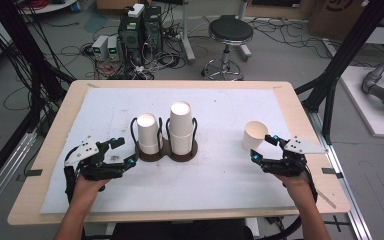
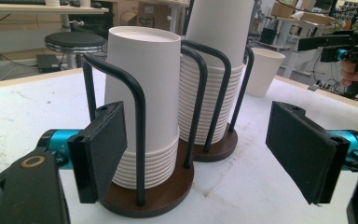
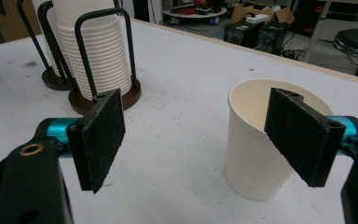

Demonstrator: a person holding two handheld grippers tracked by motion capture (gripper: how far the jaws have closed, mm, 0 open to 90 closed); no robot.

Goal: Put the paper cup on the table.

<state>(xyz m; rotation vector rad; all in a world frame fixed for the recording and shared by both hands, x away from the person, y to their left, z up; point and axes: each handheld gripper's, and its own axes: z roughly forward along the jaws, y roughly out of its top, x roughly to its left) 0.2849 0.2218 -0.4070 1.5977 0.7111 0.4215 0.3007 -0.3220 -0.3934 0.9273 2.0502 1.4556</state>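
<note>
Two stacks of upside-down white paper cups stand in brown round holders with black wire hoops, the shorter stack (image 1: pixel 148 133) on the left and the taller stack (image 1: pixel 180 127) beside it. My left gripper (image 1: pixel 125 150) is open just left of the shorter stack (image 2: pixel 144 93), nothing between its pads. A single white cup (image 1: pixel 254 135) stands upright at the right. My right gripper (image 1: pixel 263 148) is open right next to that single cup (image 3: pixel 256 140), whose rim sits behind the right pad (image 3: pixel 303 135); no pad touches it.
The white mat (image 1: pixel 220 180) covers a wooden table (image 1: pixel 50 145). Beyond the far edge are a black stool (image 1: pixel 230 32), computer boxes (image 1: pixel 140 30) and cables on the floor. A black frame post (image 1: pixel 340 60) rises at the right.
</note>
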